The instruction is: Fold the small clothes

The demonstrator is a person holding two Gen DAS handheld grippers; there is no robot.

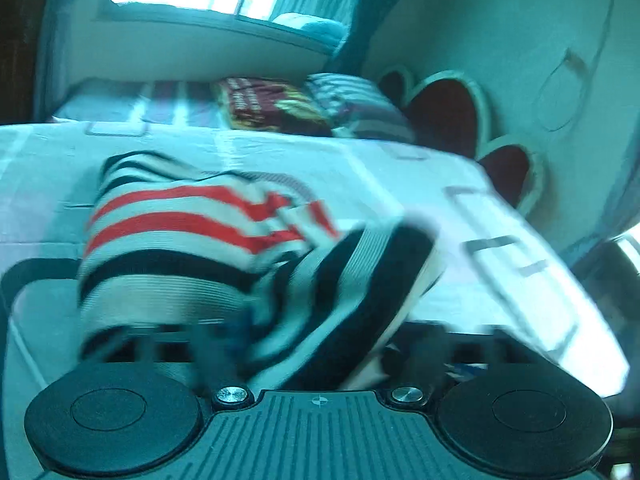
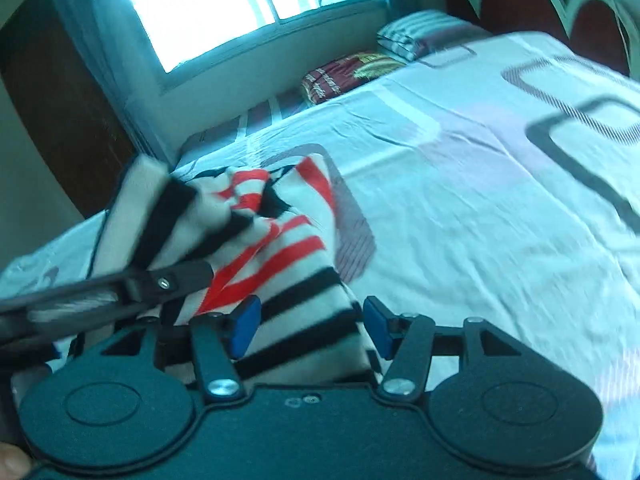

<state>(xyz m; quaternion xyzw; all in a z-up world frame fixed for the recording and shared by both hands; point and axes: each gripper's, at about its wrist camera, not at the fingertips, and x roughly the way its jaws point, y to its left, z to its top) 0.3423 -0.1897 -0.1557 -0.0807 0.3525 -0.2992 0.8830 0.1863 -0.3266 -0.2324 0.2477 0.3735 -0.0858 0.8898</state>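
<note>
On the bedsheet [image 2: 460,208], the striped garment [image 2: 280,248] lies bunched, running up-left from the right gripper [image 2: 310,326], whose blue pads stand apart astride it, unclamped. The left gripper [image 2: 176,276] lies alongside, its state indiscernible.

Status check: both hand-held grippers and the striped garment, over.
Right hand-held gripper open, striped garment between its pads. Left hand-held gripper beside it, state unclear. Garment bunched on bed sheet. Nothing blocking.
</note>
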